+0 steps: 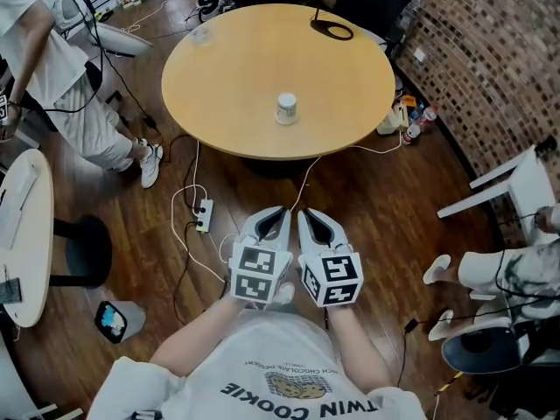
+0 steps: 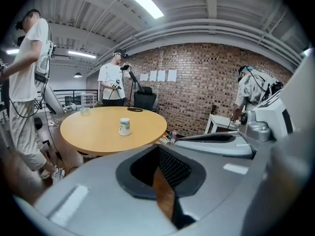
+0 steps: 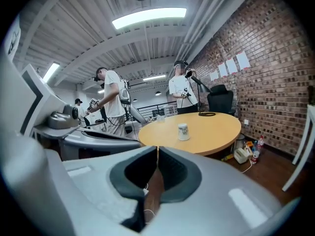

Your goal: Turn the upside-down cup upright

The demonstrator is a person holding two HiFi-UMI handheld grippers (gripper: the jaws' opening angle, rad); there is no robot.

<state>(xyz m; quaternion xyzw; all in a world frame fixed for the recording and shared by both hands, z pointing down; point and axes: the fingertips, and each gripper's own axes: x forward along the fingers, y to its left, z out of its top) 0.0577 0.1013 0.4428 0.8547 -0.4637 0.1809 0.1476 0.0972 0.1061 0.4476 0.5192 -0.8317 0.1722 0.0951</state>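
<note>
A white paper cup (image 1: 286,108) with a printed pattern stands upside down near the middle of the round wooden table (image 1: 227,86). It also shows in the left gripper view as the cup (image 2: 125,126) and in the right gripper view as the cup (image 3: 183,131). Both grippers hang side by side over the floor, well short of the table's near edge. My left gripper (image 1: 282,211) (image 2: 158,147) is shut with nothing in it. My right gripper (image 1: 305,213) (image 3: 157,148) is shut and empty too. Both point towards the cup.
A black cable loop (image 1: 332,30) and a clear cup (image 1: 201,35) lie at the table's far side. A power strip (image 1: 204,213) and cables trail over the wooden floor. A person (image 1: 61,77) stands at the left, another sits at the right (image 1: 507,269). Bottles (image 1: 411,122) stand by the brick wall.
</note>
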